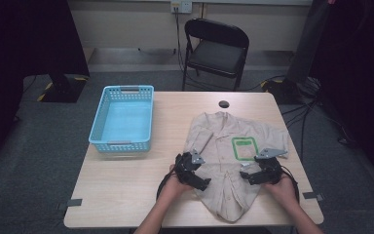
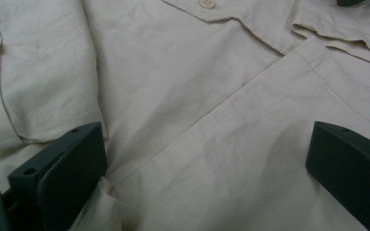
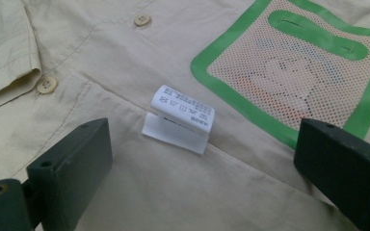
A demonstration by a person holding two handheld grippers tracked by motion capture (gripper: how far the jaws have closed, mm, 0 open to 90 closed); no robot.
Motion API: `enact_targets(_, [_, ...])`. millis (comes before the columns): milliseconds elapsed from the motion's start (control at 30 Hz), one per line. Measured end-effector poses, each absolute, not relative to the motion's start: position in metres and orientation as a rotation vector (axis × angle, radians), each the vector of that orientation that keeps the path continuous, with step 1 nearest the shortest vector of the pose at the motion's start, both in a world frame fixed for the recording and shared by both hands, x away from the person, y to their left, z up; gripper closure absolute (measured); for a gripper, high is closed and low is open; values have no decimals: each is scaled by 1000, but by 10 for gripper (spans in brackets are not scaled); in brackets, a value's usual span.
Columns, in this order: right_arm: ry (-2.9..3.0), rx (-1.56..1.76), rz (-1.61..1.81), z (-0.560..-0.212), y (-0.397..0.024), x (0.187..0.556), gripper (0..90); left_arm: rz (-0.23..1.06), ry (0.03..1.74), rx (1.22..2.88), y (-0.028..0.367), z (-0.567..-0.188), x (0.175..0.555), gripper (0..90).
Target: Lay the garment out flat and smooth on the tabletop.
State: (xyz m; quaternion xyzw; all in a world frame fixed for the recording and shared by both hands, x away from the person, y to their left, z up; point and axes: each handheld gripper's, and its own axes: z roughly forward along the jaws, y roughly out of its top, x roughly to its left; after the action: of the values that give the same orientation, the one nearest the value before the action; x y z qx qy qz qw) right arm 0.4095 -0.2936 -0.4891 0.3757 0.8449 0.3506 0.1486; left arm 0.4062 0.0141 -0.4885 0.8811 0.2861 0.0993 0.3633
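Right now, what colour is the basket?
Light blue basket, best seen in the high view.

Black two-jaw claws (image 1: 200,183), grey three-cornered top plates, trailing black cables.

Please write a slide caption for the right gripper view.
Open right gripper above beige shirt, jaws flanking its white care label.

I see shirt (image 1: 229,161) on tabletop (image 1: 126,185), right half, reaching near edge | basket (image 1: 123,118) at far-left corner | chair (image 1: 216,48) behind far edge
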Motion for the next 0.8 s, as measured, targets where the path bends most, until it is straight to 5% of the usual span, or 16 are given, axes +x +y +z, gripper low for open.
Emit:
enact_targets(533, [2428, 1081, 1008, -489, -294, 409, 56, 329, 920, 2131, 52, -457, 418, 136])
enact_targets(800, [2428, 1081, 1008, -489, -294, 409, 57, 399, 1007, 2097, 61, -459, 440, 421])
